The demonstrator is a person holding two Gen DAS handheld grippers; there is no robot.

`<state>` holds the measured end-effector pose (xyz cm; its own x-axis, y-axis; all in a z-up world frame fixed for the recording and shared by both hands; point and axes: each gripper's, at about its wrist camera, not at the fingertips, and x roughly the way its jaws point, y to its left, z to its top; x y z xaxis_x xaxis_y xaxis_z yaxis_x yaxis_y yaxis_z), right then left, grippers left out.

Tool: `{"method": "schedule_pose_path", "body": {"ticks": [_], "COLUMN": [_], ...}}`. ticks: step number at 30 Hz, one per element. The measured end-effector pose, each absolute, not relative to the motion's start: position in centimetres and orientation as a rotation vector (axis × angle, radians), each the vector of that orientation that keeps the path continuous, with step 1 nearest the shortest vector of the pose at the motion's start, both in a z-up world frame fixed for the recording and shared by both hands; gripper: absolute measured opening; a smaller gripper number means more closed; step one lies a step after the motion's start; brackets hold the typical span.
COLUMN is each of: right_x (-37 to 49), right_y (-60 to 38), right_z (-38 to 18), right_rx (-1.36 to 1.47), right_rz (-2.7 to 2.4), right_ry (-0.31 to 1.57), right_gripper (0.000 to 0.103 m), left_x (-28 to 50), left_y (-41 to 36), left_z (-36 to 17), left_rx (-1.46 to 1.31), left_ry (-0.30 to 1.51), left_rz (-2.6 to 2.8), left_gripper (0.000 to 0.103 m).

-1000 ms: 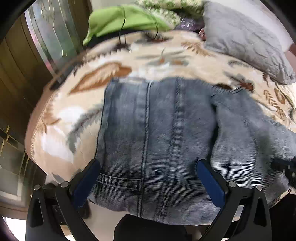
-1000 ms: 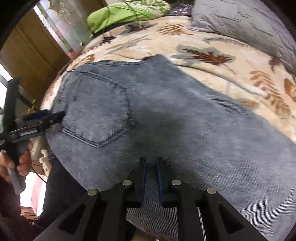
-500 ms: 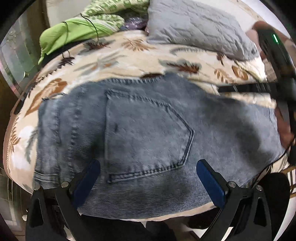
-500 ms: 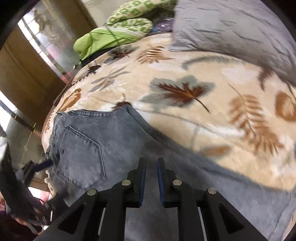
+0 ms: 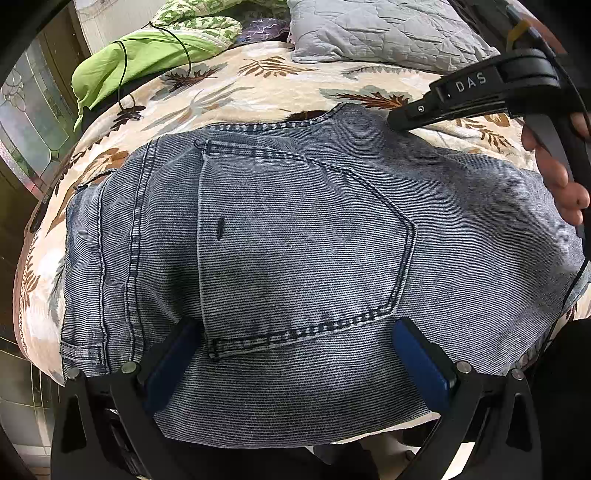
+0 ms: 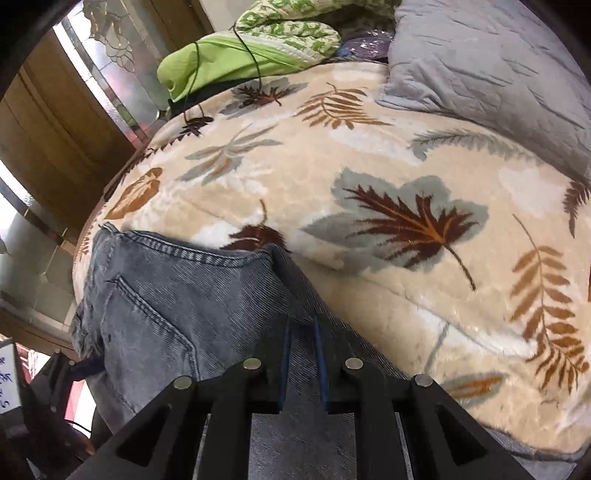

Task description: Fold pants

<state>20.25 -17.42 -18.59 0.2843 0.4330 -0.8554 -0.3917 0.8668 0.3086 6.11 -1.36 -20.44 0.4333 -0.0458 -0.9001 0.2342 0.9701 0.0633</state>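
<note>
Grey-blue denim pants (image 5: 295,240) lie folded on a leaf-patterned blanket (image 5: 240,92), back pocket (image 5: 303,251) up. My left gripper (image 5: 295,354) is open, its blue pads either side of the pocket's lower seam near the front edge of the pants. My right gripper (image 6: 302,354) has its jaws nearly closed over the far edge of the pants (image 6: 166,314); it also shows in the left wrist view (image 5: 461,99), tip resting at the far right edge of the denim.
A grey pillow (image 5: 388,33) and a green cloth (image 5: 140,55) with a black cable lie at the back of the bed. A glass door (image 6: 110,59) and wooden frame stand to the left. The bed's front edge is just below the pants.
The left gripper view swung right from the waistband area to the back pocket. The right gripper moved across the pants to their far edge.
</note>
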Motion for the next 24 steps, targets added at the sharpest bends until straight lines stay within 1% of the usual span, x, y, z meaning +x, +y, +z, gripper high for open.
{"method": "schedule_pose_path", "body": {"ticks": [1,3,4,5,6,7,10,14,15,16,17,18,19,20,22,24], "right_x": [20.4,20.6,20.7,20.8,20.8,20.8,20.9,21.3,21.3,21.3,21.1,20.9,20.7,20.6,20.7,21.0], "right_y": [-17.2,-16.8,-16.7,-16.7,-16.6,-16.6,-16.4,-15.6,-15.5,-15.3,-15.0,-14.5,-14.1,-13.9,-13.5,-13.5], "right_z": [-18.6,-18.7,-18.8,-18.9,-18.9,-19.0,-19.4,-20.8,-21.0,-21.2,-21.3,-21.3,-21.2,-21.1,-20.8,-20.5], "right_rx": [0.036,0.034,0.040,0.045,0.050,0.052,0.073,0.021,0.017,0.004,-0.022,-0.060,-0.087,-0.103,-0.139,-0.148], "right_rz": [0.563,0.576,0.582,0.584,0.586,0.585,0.609,0.588,0.591,0.597,0.601,0.606,0.613,0.612,0.584,0.554], "right_ry": [1.163,1.170,1.177,1.179,1.177,1.176,1.192,1.235,1.235,1.229,1.224,1.219,1.211,1.208,1.189,1.169], "right_gripper": [0.017,0.024,0.034,0.049,0.056,0.059,0.058,0.058,0.057,0.047,0.031,0.026,0.014,0.007,0.004,0.004], "left_x": [6.1,6.0,6.1,6.1,6.1,6.1,6.2,6.4,6.4,6.4,6.4,6.4,6.4,6.5,6.9,7.5], "left_y": [-1.4,-1.4,-1.4,-1.4,-1.3,-1.3,-1.3,-0.8,-0.7,-0.6,-0.5,-0.6,-0.6,-0.6,-0.7,-0.6], "left_z": [-20.4,-20.4,-20.4,-20.4,-20.4,-20.4,-20.5,-20.5,-20.5,-20.5,-20.5,-20.6,-20.6,-20.7,-20.6,-20.4], "left_rx": [0.189,0.189,0.188,0.186,0.183,0.182,0.180,0.162,0.153,0.146,0.145,0.148,0.151,0.153,0.155,0.154], "left_ry": [1.112,1.111,1.112,1.111,1.112,1.112,1.116,1.116,1.115,1.114,1.114,1.113,1.114,1.116,1.117,1.107], "left_rz": [-0.175,-0.175,-0.176,-0.178,-0.181,-0.182,-0.182,-0.188,-0.192,-0.195,-0.197,-0.196,-0.193,-0.189,-0.184,-0.178], "left_gripper": [0.103,0.103,0.103,0.103,0.103,0.103,0.103,0.103,0.103,0.103,0.103,0.103,0.103,0.103,0.103,0.103]}}
